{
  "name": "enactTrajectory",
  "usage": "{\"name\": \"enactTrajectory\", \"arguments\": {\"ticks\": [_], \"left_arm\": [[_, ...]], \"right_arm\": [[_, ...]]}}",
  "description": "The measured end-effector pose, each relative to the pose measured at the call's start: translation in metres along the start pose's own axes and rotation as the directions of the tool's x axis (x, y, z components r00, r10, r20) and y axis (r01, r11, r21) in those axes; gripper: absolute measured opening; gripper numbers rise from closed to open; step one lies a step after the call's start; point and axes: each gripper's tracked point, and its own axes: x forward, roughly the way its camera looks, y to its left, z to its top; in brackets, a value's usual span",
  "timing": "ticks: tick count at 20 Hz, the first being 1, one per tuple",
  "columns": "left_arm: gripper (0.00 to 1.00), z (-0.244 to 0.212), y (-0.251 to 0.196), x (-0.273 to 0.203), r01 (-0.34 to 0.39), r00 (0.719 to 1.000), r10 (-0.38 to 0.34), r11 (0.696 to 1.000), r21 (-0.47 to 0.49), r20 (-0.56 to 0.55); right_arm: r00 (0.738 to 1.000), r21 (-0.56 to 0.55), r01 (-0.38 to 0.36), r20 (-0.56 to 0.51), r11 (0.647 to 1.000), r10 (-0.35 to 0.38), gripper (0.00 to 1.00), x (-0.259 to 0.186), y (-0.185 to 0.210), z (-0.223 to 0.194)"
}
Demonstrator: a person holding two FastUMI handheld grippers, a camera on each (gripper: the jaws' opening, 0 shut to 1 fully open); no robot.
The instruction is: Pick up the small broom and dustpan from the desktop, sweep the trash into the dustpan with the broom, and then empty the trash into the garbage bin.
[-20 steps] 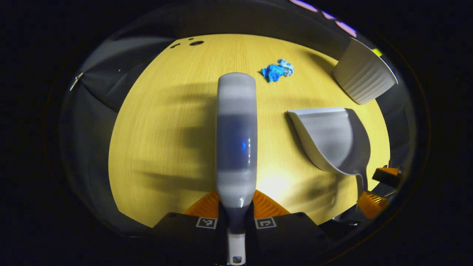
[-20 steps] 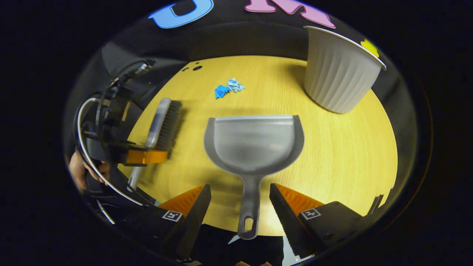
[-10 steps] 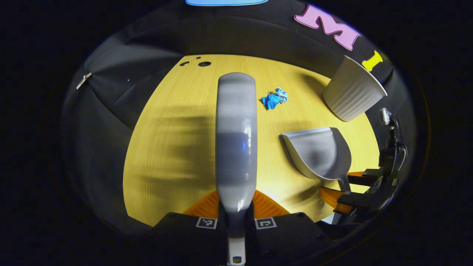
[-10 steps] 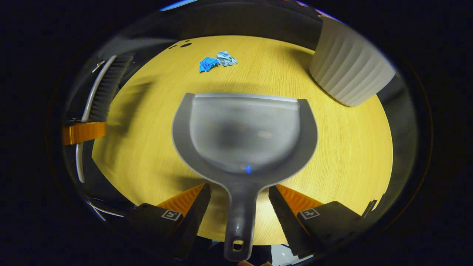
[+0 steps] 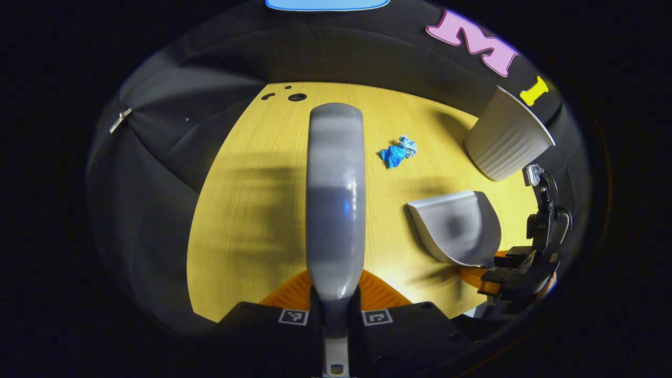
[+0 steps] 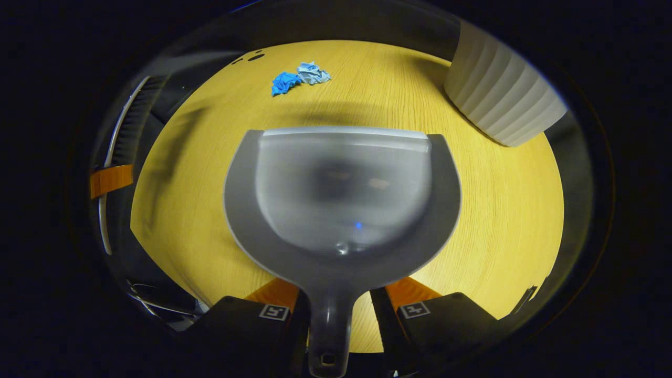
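In the left gripper view my left gripper [image 5: 336, 291] is shut on the grey broom [image 5: 336, 194], whose back runs straight ahead over the yellow desktop [image 5: 247, 210]. Crumpled blue trash [image 5: 398, 152] lies just right of the broom's tip. In the right gripper view the grey dustpan [image 6: 341, 189] lies flat with its mouth facing away, and my right gripper [image 6: 336, 296] is shut on its handle. The blue trash [image 6: 299, 79] sits beyond the pan's lip, to the left. The broom's bristles [image 6: 128, 126] and the left gripper [image 6: 110, 178] show at the far left.
A white ribbed garbage bin [image 6: 504, 100] stands on the desktop at the far right; it is also near the dustpan [image 5: 454, 226] and the right gripper [image 5: 517, 275] in the left gripper view. Small holes [image 5: 296, 97] mark the desktop's far edge.
The right gripper's fingers have gone from wide open to shut on the dustpan handle, and the pan looms larger. The left gripper with the broom has drawn back a little.
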Motion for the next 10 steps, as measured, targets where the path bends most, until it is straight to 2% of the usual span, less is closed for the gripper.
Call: {"name": "enactTrajectory", "arguments": {"ticks": [1, 3, 4, 5, 6, 7, 8, 9, 10], "left_arm": [[0.23, 0.004, 0.000, 0.002, -0.005, 1.000, 0.005, 1.000, 0.005, -0.005], [0.23, 0.012, 0.003, 0.009, -0.024, 0.999, 0.025, 0.999, 0.038, -0.024], [0.23, 0.017, 0.004, 0.015, -0.029, 0.999, 0.030, 0.998, 0.059, -0.031], [0.23, 0.023, 0.004, 0.021, -0.028, 0.999, 0.031, 0.996, 0.079, -0.038], [0.24, 0.028, 0.004, 0.028, -0.027, 0.998, 0.032, 0.995, 0.099, -0.048], [0.23, 0.032, 0.003, 0.034, -0.025, 0.998, 0.032, 0.993, 0.118, -0.059], [0.23, 0.037, 0.003, 0.041, -0.021, 0.997, 0.030, 0.991, 0.135, -0.071], [0.23, 0.043, 0.001, 0.049, -0.015, 0.997, 0.027, 0.987, 0.158, -0.078], [0.23, 0.048, 0.001, 0.057, -0.013, 0.996, 0.028, 0.984, 0.176, -0.087]], "right_arm": [[1.000, 0.003, -0.006, -0.008, 1.000, 0.006, 0.68, -0.001, -0.002, 0.002], [0.999, 0.016, -0.028, -0.023, 0.999, 0.028, 0.31, 0.001, -0.003, 0.003], [0.999, 0.008, -0.044, -0.027, 0.999, 0.044, 0.38, 0.000, -0.002, 0.004], [0.998, -0.002, -0.058, -0.038, 0.998, 0.057, 0.38, 0.001, -0.003, 0.003], [0.997, -0.013, -0.068, -0.039, 0.998, 0.067, 0.36, 0.000, -0.004, 0.002], [0.996, -0.019, -0.077, -0.046, 0.997, 0.076, 0.27, -0.001, -0.005, 0.000], [0.995, -0.040, -0.082, -0.053, 0.996, 0.080, 0.34, -0.003, -0.008, -0.004], [0.996, -0.074, -0.079, -0.052, 0.994, 0.076, 0.25, -0.003, -0.012, -0.005], [0.995, -0.096, -0.085, -0.050, 0.992, 0.080, 0.33, -0.006, -0.016, -0.007]]}}
